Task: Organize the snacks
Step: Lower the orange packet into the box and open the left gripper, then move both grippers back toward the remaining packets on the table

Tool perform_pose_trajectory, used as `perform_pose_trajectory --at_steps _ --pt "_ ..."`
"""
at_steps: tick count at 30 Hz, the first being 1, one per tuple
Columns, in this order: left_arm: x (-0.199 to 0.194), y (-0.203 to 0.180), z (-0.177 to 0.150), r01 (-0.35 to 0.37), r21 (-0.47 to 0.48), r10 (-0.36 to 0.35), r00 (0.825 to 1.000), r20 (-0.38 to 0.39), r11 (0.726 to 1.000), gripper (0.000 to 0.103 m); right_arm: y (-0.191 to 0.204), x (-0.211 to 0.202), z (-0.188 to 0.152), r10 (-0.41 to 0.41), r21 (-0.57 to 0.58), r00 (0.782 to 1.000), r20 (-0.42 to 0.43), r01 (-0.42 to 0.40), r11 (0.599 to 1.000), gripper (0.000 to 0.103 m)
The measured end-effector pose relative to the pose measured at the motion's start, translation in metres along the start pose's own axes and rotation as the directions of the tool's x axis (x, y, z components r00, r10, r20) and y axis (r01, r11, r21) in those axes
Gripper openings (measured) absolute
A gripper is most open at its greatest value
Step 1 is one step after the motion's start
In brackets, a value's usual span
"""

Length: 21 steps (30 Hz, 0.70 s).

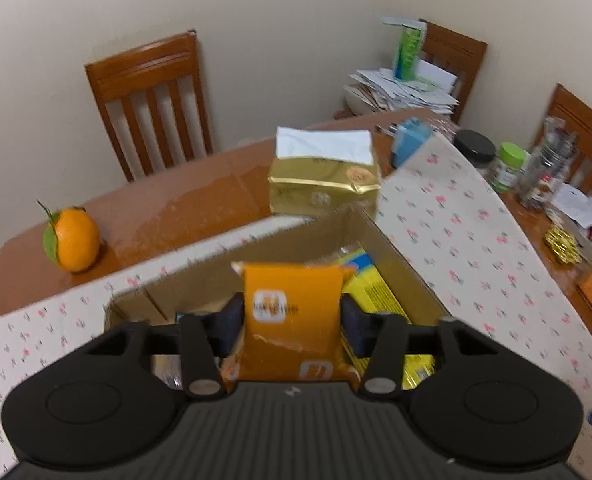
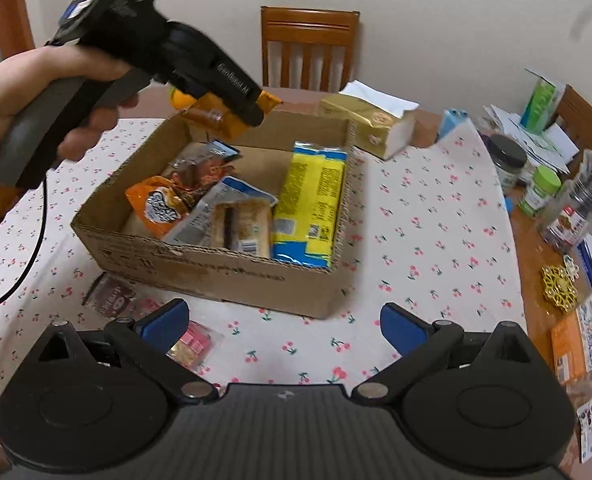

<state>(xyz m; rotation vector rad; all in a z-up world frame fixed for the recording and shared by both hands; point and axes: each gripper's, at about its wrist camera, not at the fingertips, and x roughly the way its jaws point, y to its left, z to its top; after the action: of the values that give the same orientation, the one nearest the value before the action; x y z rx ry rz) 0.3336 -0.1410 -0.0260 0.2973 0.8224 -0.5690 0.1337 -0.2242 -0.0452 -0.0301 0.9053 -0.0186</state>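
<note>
My left gripper (image 1: 292,318) is shut on an orange snack packet (image 1: 292,332) and holds it above the open cardboard box (image 1: 399,264). In the right wrist view that gripper (image 2: 252,114) and the packet (image 2: 216,114) hang over the box's far left corner. The box (image 2: 216,272) holds a yellow and blue packet (image 2: 309,204), an orange bag (image 2: 160,206) and several clear-wrapped snacks (image 2: 232,220). My right gripper (image 2: 284,326) is open and empty, low over the tablecloth in front of the box. A brown packet (image 2: 112,298) and a pink-and-gold packet (image 2: 194,346) lie by its left finger.
A mandarin (image 1: 74,238) sits at the table's far left corner. A gold tissue pack (image 2: 369,120) stands behind the box. Jars, a blue object and papers (image 2: 535,168) crowd the right side. An orange box (image 2: 579,340) lies at the right edge. Wooden chairs (image 2: 309,52) stand around the table.
</note>
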Motion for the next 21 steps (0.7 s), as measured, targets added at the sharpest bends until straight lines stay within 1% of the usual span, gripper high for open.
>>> perform_pose_trajectory --at_steps 1,2,4,7,8,11,13,18,21 --pt "0.0 0.0 0.001 -0.006 -0.008 0.007 1.0 0.009 1.0 0.078 -0.001 0.0 -0.001 0.0 0.004 1.0 -0.001 0.0 1.0 0.103" --pt "-0.002 0.0 0.001 -0.008 -0.018 0.009 1.0 0.019 1.0 0.089 -0.002 0.001 -0.001 0.001 0.007 1.0 -0.003 -0.001 1.0 0.103" --pt "-0.008 0.002 -0.001 -0.011 -0.029 0.012 0.999 0.038 1.0 0.09 -0.002 0.002 -0.002 -0.005 0.006 1.0 -0.007 0.005 1.0 0.103" --pt "-0.02 0.0 -0.008 -0.025 -0.007 0.025 0.999 0.04 1.0 0.091 -0.001 0.003 -0.003 -0.004 -0.002 1.0 -0.01 0.004 1.0 0.103" --pt "-0.026 -0.001 -0.012 -0.028 -0.001 0.028 0.999 0.044 1.0 0.092 0.0 0.003 -0.003 -0.001 -0.004 1.0 -0.011 0.001 1.0 0.103" --pt "-0.042 0.0 -0.024 -0.035 -0.007 0.035 0.998 0.05 0.999 0.094 0.001 0.006 -0.004 0.0 -0.014 1.0 -0.02 0.0 1.0 0.103" --pt "-0.056 0.001 -0.035 -0.033 -0.02 0.034 0.998 0.057 0.999 0.094 0.002 0.007 -0.005 0.002 -0.02 1.0 -0.025 -0.003 1.0 0.103" --pt "-0.088 0.002 -0.068 -0.056 -0.054 0.059 0.997 0.058 0.997 0.094 0.003 0.01 -0.014 0.004 -0.034 0.999 -0.053 -0.006 0.999 0.103" --pt "-0.101 0.001 -0.093 -0.075 -0.079 0.078 0.996 0.037 0.994 0.094 0.006 0.011 -0.021 0.004 -0.052 0.998 -0.069 -0.008 0.999 0.103"
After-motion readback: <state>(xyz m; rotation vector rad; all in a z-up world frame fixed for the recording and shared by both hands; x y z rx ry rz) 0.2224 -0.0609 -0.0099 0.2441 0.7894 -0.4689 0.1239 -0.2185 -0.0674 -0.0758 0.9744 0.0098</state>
